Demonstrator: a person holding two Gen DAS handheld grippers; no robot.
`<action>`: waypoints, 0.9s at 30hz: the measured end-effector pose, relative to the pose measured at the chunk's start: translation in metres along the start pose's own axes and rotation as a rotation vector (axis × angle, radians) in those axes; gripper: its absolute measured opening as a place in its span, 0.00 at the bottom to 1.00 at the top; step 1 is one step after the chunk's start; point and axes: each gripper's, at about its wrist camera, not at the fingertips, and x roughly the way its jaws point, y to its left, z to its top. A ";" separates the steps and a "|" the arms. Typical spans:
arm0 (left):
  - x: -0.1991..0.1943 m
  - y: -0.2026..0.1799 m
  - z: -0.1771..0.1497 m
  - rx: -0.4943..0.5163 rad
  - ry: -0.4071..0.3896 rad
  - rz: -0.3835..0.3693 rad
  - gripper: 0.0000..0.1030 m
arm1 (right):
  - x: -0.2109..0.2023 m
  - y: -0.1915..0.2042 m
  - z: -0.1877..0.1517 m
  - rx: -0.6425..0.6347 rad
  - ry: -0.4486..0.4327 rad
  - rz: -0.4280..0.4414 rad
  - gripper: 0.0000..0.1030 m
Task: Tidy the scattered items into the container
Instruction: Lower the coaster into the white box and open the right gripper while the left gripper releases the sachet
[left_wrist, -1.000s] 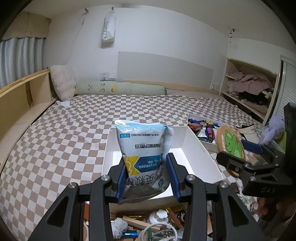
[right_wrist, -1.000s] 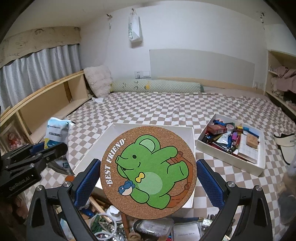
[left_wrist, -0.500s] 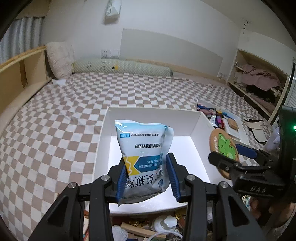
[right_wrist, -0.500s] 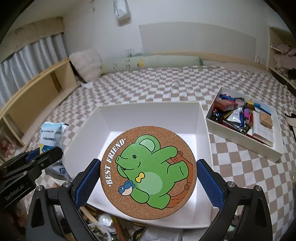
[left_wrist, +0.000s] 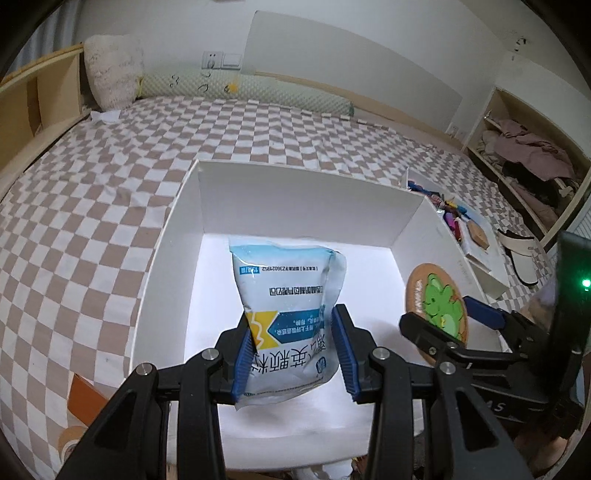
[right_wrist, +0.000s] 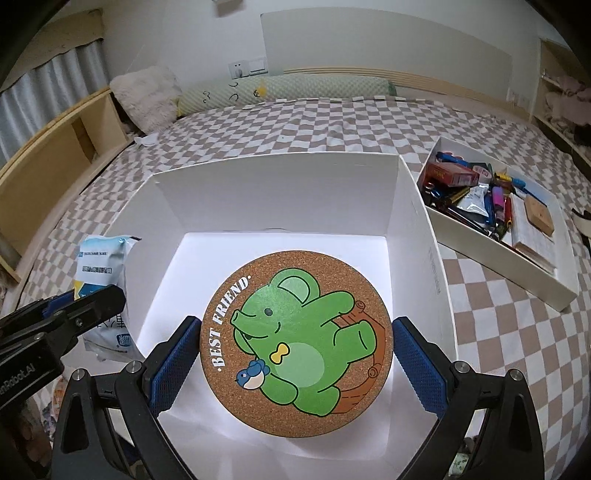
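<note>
Container (left_wrist: 173, 258) sits open on the checkered bed (left_wrist: 92, 192) — your left gripper (left_wrist: 293, 354) pinches the blue-white pouch (left_wrist: 288, 295) above it, your right gripper (right_wrist: 295, 365) clamps the cork coaster (right_wrist: 295, 343) — both fingers gripping.

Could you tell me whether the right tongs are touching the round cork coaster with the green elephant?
Touching. In the right wrist view, the right tongs press both blue pads against opposite edges of the round cork coaster.

Pouch (left_wrist: 288, 306) print unreadable; clutter (right_wrist: 476, 458) cropped
</note>
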 end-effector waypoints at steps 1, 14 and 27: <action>0.003 0.000 -0.001 0.001 0.006 0.004 0.39 | 0.001 0.000 0.000 -0.002 -0.001 -0.001 0.98; 0.025 0.009 -0.009 -0.018 0.085 0.050 0.39 | 0.011 0.006 -0.002 -0.054 0.026 -0.040 0.98; 0.029 0.015 -0.015 -0.030 0.107 0.060 0.46 | 0.011 0.017 -0.002 -0.098 0.039 -0.054 0.98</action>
